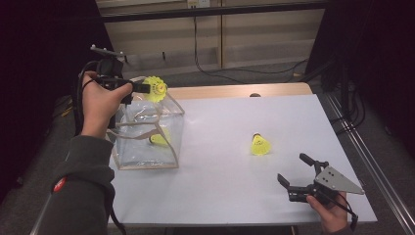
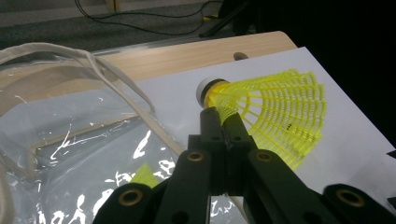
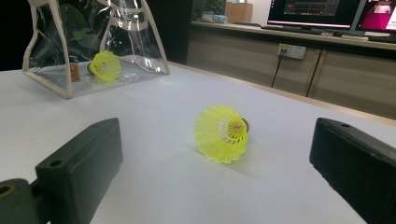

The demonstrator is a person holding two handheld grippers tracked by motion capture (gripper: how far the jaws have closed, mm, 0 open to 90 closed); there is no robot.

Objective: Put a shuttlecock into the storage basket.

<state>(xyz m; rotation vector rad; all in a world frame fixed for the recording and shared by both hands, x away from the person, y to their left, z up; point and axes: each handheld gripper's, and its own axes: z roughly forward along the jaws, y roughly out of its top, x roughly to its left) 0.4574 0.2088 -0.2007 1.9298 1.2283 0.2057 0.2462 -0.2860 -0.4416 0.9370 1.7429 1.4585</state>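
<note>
Left gripper [image 1: 145, 88] fingers [image 2: 219, 122] pressed together, pinching a yellow shuttlecock [image 2: 275, 114] at the narrow neck just behind its cork. Held above the open top of a clear plastic bag [image 1: 173, 127], at the bag's far corner in the high view. Long axis of the held shuttlecock roughly level: in the left gripper view, white cork toward upper left, mesh skirt flaring toward the right. Pinch point itself partly covered by the black finger tips; lower edge of the skirt hidden behind the gripper's linkage.

Inside the bag, a second yellow shuttlecock [image 3: 105, 65] lying on its side on the bag's floor, skirt toward the right gripper's camera, cork end dark and hard to make out. In the left gripper view, just a yellow sliver through the glare and creases of the plastic. Bag handles cut off at the frame's left edge there.

Right gripper [image 1: 296, 174] fingers [image 3: 81, 158] spread wide, nothing between them, low over the white tabletop [image 1: 235, 127] near its front right corner. Fingers cut off by the frame's bottom and right edges in the right gripper view. Ahead of them, well apart, a third yellow shuttlecock [image 3: 222, 133] lying on the tabletop, open skirt facing the right gripper, dark cork pointing away and mostly hidden behind the skirt.
</note>
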